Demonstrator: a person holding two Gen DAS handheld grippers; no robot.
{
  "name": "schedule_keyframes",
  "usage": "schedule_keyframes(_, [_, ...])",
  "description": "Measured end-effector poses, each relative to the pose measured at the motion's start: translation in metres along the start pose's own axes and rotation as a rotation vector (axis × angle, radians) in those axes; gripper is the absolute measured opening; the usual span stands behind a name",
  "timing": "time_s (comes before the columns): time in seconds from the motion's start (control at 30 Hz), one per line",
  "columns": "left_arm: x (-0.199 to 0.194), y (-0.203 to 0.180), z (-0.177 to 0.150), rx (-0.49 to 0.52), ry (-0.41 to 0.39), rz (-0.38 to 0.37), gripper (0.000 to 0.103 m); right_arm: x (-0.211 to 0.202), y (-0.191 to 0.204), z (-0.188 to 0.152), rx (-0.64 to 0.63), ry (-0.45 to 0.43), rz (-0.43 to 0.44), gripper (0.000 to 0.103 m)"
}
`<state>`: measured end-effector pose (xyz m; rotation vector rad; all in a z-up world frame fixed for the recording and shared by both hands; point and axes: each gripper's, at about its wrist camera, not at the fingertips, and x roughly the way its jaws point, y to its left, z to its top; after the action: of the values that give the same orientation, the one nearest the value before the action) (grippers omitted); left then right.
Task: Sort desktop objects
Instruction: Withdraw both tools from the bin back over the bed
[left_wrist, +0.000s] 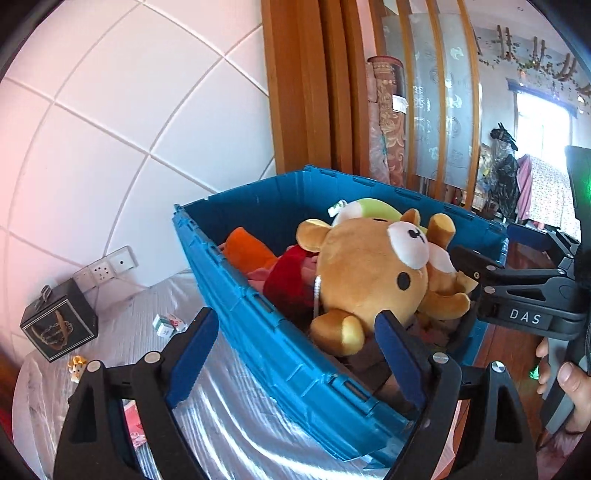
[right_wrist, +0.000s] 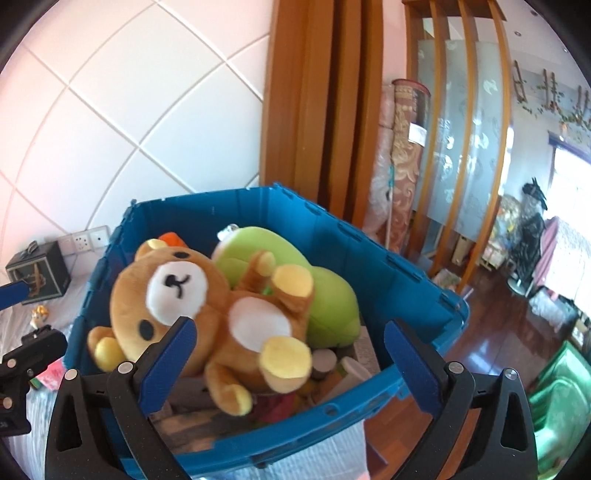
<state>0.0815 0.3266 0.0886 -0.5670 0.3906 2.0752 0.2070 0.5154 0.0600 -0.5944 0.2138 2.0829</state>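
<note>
The brown teddy bear (right_wrist: 207, 306) lies on its back on top of the pile inside the blue plastic crate (right_wrist: 369, 258), head toward the crate's left wall, feet toward the right. Left of it in the crate an orange plush (left_wrist: 251, 251) and a red one (left_wrist: 288, 280) show in the left wrist view; behind and to its right lies a green plush (right_wrist: 325, 295), and under it are grey and pale blocks, too jumbled to name. The bear has a white muzzle, black eyes, a white belly patch and yellow soles and ear linings; it looks slightly blurred in the right wrist view.

The left gripper (left_wrist: 295, 354) hangs over the crate's near left wall, jaws spread, nothing between them. The right gripper (right_wrist: 291, 358) stands wide apart over the crate with the bear's lower body between its fingers, the pads not pressing on it.

The crate sits on a pale striped cloth (left_wrist: 140, 317). At far left on it stand a black box (left_wrist: 59, 325), a small figurine (left_wrist: 77, 365) and a small carton (left_wrist: 170, 323), below a wall socket (left_wrist: 107, 267) on white tiles. To the right are wooden door frames, a rolled carpet (right_wrist: 406, 147) and a dark wood floor.
</note>
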Motion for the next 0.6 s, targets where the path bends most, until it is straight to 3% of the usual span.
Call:
schedule_keyframes(0.23, [-0.009,0.03,-0.01,-0.08,-0.016,0.047,0.087,-0.003,0.026,0.005,-0.049,-0.021,0.023,0.103])
schedule_keyframes(0.6, [-0.025,0.085,-0.043,-0.204,-0.019,0.15,0.087,-0.025,0.085,0.013,-0.127,-0.126,0.104,0.103])
